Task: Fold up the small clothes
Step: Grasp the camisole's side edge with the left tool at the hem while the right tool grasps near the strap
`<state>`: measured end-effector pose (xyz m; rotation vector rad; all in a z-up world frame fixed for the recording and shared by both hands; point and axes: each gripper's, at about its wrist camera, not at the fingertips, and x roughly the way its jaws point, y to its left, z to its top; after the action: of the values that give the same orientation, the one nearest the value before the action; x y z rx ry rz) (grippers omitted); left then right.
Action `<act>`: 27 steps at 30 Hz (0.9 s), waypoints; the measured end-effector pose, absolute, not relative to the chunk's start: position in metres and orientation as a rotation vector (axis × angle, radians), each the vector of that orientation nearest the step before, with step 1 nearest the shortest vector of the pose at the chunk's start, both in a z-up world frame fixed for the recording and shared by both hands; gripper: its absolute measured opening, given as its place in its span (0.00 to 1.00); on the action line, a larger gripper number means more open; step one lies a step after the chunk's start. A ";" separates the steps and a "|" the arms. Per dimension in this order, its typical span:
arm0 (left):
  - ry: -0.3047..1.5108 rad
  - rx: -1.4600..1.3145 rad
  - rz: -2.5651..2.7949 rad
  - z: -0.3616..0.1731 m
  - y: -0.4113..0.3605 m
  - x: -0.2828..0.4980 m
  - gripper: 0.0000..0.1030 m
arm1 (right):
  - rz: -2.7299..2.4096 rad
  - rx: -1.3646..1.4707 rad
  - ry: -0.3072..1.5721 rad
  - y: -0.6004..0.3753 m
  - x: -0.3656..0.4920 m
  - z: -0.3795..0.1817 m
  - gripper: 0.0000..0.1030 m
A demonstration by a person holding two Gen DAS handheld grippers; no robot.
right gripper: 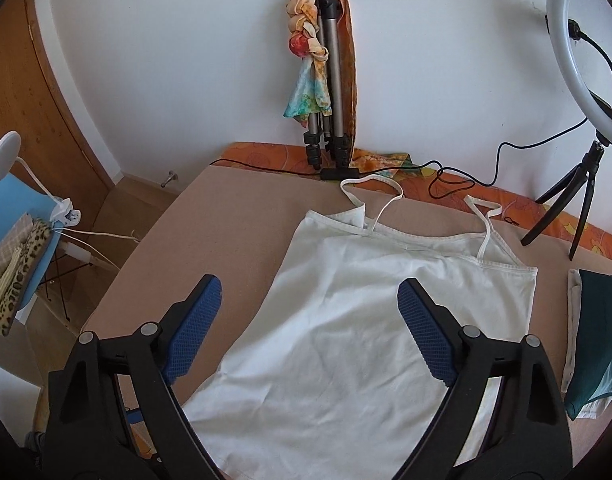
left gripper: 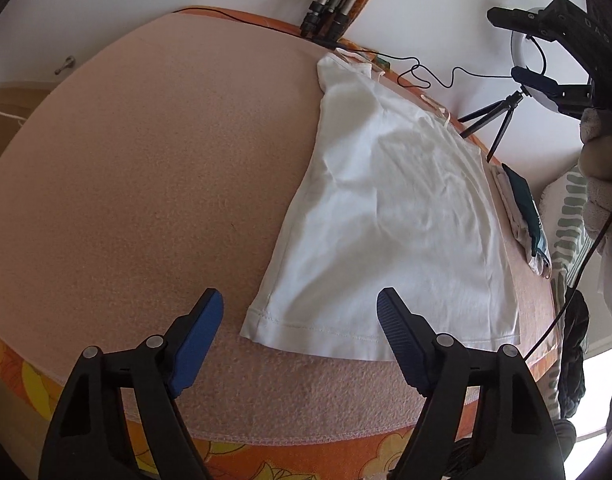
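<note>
A white cotton camisole top with thin shoulder straps (right gripper: 370,320) lies spread flat on the pink textured blanket (left gripper: 146,160) that covers the bed, hem toward the camera and straps toward the wall. The left gripper (left gripper: 300,308) hovers above the near edge of the blanket with its blue-padded fingers spread wide and nothing between them; the stitched hem corner of the top (left gripper: 262,320) lies just ahead, between the two pads, and the rest of the garment runs away to the right. The right gripper (right gripper: 309,294) is also wide apart and holds nothing; it hangs over the body of the top, so the white fabric fills the space between its pads and passes under the right one. The right wrist view alone shows the two straps (right gripper: 386,204) looped at the far edge, a folded metal tripod draped with a colourful scarf (right gripper: 326,80) against the white wall, and a white ring light (right gripper: 562,60) on a small black tripod. Both views show a pile of folded dark teal and white clothes (right gripper: 594,340) lying to the right of the top, near but apart. Only the left wrist view shows the right gripper from outside (left gripper: 546,56), at upper right.
</note>
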<state>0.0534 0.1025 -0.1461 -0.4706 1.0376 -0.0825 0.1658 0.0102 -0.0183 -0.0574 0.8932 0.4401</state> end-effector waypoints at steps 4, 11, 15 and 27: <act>1.038 -0.447 -0.060 -0.152 0.105 0.055 0.75 | 0.460 -0.063 0.983 0.042 0.208 -0.038 0.82; 1.038 -0.472 -0.085 -0.153 0.111 0.059 0.62 | 0.442 -0.069 1.104 0.088 0.268 -0.084 0.70; 1.053 -0.496 -0.137 -0.153 0.106 0.066 0.51 | 0.423 -0.072 1.180 0.103 0.296 -0.115 0.57; 1.046 -0.558 -0.127 -0.155 0.118 0.065 0.33 | 0.340 -0.152 1.251 0.131 0.338 -0.170 0.45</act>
<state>0.0648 0.1176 -0.1550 -0.5584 1.0459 -0.1275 0.3382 0.1307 -0.1701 -0.1523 1.2513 0.3399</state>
